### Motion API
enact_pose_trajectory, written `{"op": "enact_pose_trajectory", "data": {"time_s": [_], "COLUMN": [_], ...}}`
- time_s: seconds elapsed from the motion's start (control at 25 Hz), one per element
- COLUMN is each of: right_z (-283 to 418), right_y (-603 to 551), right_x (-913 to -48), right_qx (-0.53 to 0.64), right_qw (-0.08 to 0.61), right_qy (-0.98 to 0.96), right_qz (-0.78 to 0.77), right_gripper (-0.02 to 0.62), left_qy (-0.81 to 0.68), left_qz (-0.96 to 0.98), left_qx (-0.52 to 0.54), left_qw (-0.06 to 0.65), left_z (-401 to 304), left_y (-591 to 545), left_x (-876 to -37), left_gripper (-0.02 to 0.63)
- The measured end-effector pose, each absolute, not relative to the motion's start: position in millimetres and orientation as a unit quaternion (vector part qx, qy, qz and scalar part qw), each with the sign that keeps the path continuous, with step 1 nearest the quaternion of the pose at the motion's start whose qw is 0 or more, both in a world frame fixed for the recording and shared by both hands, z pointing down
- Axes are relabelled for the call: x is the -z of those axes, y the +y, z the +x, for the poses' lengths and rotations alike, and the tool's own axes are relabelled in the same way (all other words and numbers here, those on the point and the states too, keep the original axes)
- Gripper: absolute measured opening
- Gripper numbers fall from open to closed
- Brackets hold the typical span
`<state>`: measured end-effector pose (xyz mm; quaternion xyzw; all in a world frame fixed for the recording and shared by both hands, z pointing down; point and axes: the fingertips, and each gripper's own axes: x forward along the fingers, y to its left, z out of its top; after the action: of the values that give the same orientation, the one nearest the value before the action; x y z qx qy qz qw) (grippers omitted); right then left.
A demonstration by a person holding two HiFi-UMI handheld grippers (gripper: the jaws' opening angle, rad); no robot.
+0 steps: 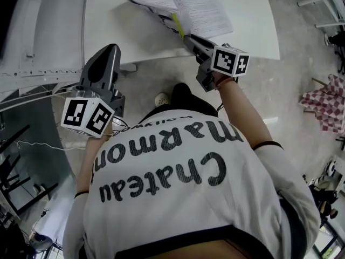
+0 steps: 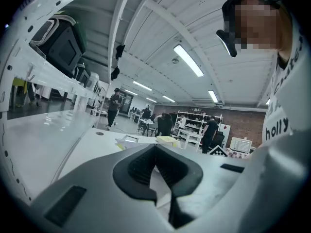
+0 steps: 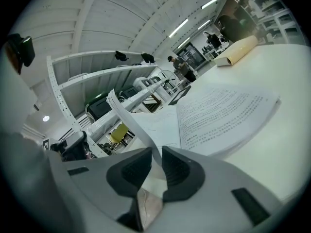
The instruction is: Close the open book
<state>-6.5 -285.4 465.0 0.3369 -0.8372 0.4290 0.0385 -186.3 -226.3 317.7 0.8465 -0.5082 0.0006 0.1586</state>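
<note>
We see the book (image 1: 199, 7) lying open on the white surface (image 1: 108, 20), close to its near edge and about midway along it. Its printed leaves are fanned rather than flat. Our right tool (image 1: 188, 38) reaches in over that near edge and is clamped narrow on a page (image 3: 131, 118). The page rises from between the pads as a thin curved band, while the facing leaves spread flat to the right of it. Our left tool (image 1: 110, 50) hangs over the near left corner of the surface, well apart from the book. Its pads meet with nothing between them.
</note>
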Motion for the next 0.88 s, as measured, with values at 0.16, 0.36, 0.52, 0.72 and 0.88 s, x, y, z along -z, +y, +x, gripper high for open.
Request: {"op": "enact_pose_trajectory", "data": {"time_s": [0.16,0.36,0.52,0.72,0.88], "right_z": [-5,-4,1,6,16], "right_y": [-285,-286,-287,-287,-286], "right_x": [-464,-463,-462,-460,-454], "right_qx": [-0.439,-0.457,-0.465,-0.472,-0.464], "right_qw": [0.035,0.028,0.026,0.022,0.029], "right_qy": [-0.838,-0.833,-0.833,-0.832,-0.838], "right_qz": [0.323,0.309,0.299,0.291,0.283], "right_gripper": [0.081,0.081,0.081,0.081,0.080], "left_qy": [-0.510,-0.513,-0.511,-0.514,-0.520], "left_qz": [0.845,0.843,0.844,0.843,0.839], "left_qx": [-0.002,-0.002,-0.004,-0.005,-0.005], "left_qw": [0.159,0.162,0.162,0.162,0.160], "left_z": [-180,-172,-159,-152,-145], "left_y": [-231,-238,-241,-242,-243], "left_x": [-315,-314,-313,-313,-309], "left_gripper": [0.025,0.025,0.025,0.025,0.025]}}
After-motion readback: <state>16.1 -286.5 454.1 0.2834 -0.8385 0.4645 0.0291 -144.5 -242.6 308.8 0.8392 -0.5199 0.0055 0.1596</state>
